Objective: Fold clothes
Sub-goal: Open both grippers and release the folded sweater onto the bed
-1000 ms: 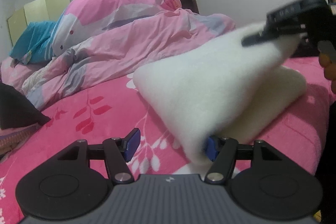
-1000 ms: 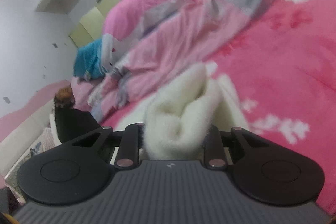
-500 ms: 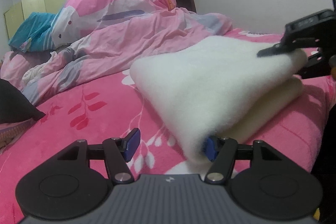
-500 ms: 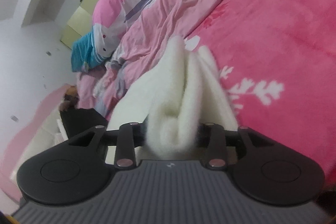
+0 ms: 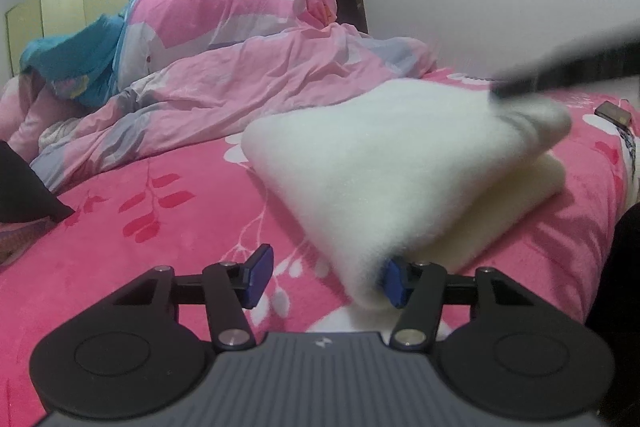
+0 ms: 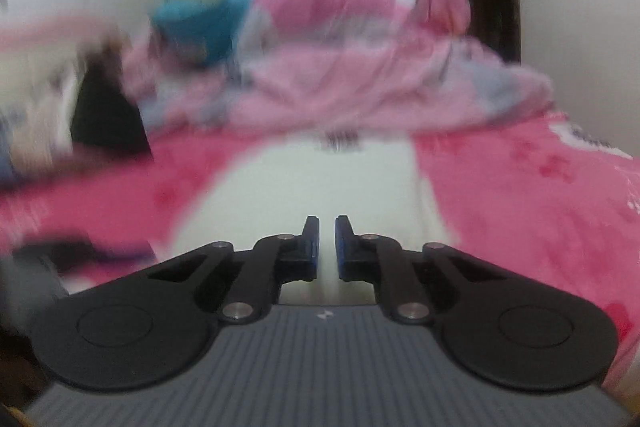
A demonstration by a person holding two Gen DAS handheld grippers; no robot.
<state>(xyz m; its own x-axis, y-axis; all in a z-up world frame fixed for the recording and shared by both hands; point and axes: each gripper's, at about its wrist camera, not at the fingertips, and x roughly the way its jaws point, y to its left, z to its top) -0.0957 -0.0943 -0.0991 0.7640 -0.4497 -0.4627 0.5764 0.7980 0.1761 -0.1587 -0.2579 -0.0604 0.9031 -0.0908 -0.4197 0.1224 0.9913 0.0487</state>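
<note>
A folded white fleece garment is seen lying on the bright pink flowered bedspread, directly ahead of the left gripper. The left gripper's jaws are held about half apart; they have just been closing a little. The garment's near corner sits between them, close against the right blue pad, while the left pad stands clear of the cloth, so no firm pinch is shown. Whether the right pad actually presses the fleece cannot be told, since the cloth hides its face.

In the right wrist view the right gripper is seen with its jaws drawn nearly together, only a thin slit left between the blue pads, and nothing is caught in that slit; they have just been closing. The garment lies ahead of and below those fingertips, spread pale across the bedspread. This view is heavily smeared, so finer detail is probably not to be trusted.

Beyond both grippers a rumpled pink quilt is heaped, with a blue cloth to its left.
</note>
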